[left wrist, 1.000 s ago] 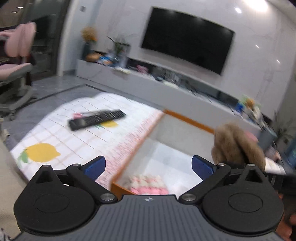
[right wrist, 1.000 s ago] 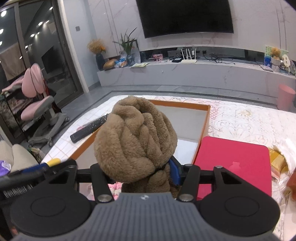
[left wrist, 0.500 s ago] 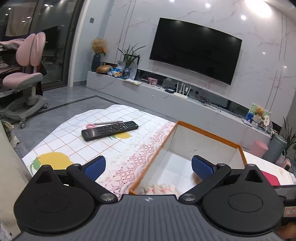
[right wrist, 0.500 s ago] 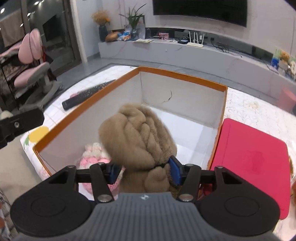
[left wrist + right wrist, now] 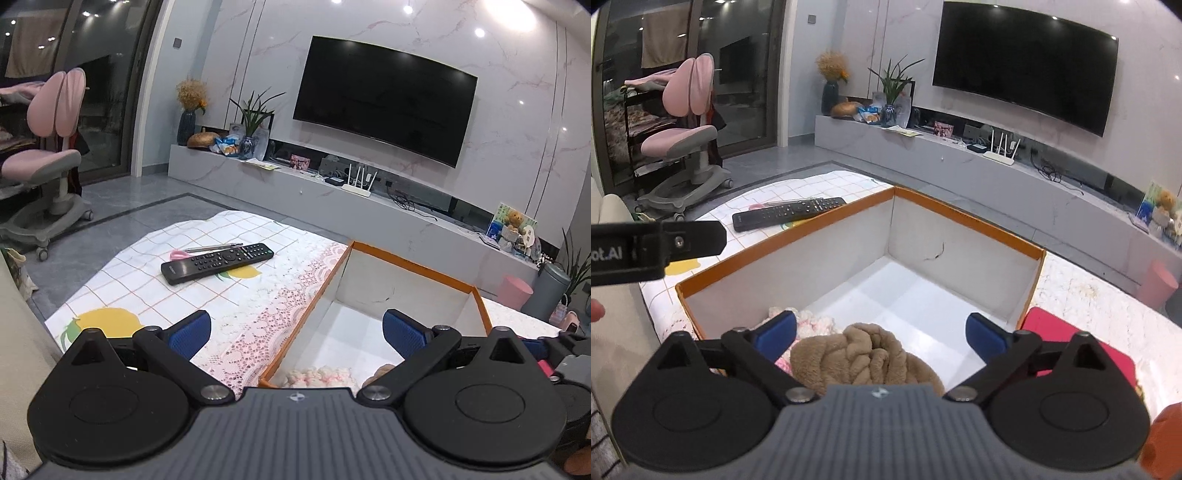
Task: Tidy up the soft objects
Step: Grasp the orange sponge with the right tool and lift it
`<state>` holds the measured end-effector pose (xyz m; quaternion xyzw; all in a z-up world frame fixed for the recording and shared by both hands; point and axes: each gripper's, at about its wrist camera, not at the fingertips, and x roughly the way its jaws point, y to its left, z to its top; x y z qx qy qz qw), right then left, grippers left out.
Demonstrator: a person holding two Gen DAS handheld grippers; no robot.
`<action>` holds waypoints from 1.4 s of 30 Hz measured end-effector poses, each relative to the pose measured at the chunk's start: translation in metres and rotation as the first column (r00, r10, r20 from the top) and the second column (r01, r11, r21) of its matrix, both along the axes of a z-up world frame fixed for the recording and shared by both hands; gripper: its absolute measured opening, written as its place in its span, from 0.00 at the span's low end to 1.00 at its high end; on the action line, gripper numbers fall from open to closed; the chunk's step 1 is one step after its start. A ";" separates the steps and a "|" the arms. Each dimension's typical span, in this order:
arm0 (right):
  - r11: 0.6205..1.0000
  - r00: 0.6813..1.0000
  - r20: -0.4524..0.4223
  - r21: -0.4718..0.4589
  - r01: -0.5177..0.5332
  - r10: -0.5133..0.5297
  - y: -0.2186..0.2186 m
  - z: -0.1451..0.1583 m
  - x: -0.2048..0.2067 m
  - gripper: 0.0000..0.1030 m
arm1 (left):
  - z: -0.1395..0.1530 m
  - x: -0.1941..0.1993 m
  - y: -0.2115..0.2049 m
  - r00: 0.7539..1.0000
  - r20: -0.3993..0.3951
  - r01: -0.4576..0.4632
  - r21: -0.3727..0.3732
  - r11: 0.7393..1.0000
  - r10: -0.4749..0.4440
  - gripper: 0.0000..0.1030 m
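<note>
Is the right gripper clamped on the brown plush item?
No. The right gripper has just opened wide, and the brown plush item lies loose in the orange-rimmed box.

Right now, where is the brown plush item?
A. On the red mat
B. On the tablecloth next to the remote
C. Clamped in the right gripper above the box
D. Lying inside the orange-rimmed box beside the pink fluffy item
D: the brown plush item lies on the floor of the orange-rimmed box, against the pink fluffy item, with the right gripper open, its pads clear of it.
</note>
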<state>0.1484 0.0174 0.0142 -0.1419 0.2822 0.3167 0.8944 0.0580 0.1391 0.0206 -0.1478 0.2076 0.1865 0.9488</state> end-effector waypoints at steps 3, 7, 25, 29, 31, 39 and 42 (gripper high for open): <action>1.000 1.000 0.009 -0.009 -0.001 0.001 -0.005 0.005 -0.004 0.97 | 0.003 -0.001 -0.005 1.000 0.008 0.016 -0.009 1.000 -0.016 1.00; 1.000 0.999 0.038 -0.012 0.006 -0.005 -0.020 0.016 -0.011 0.97 | 0.010 -0.002 -0.017 0.999 0.017 0.046 -0.001 0.999 -0.046 1.00; 0.947 0.949 0.034 0.086 0.310 -0.313 -0.218 0.049 -0.028 0.97 | 0.009 0.008 -0.132 0.900 0.040 0.434 0.018 0.901 -0.434 1.00; 0.915 0.913 0.054 0.051 0.401 -0.403 -0.251 0.031 -0.019 0.97 | -0.005 0.014 -0.156 0.882 0.013 0.471 0.042 0.881 -0.472 1.00; 0.903 0.902 0.040 0.026 0.430 -0.430 -0.265 0.017 -0.009 0.97 | -0.013 0.019 -0.166 0.868 -0.013 0.496 0.061 0.866 -0.496 1.00; 0.887 0.899 0.044 -0.149 0.436 -0.435 -0.272 -0.054 0.036 0.97 | -0.035 0.025 -0.171 0.860 -0.064 0.509 0.027 0.860 -0.507 1.00; 0.868 0.915 0.053 -0.301 0.396 -0.399 -0.260 -0.073 0.051 0.92 | -0.038 0.023 -0.167 0.855 -0.075 0.515 0.009 0.857 -0.513 1.00</action>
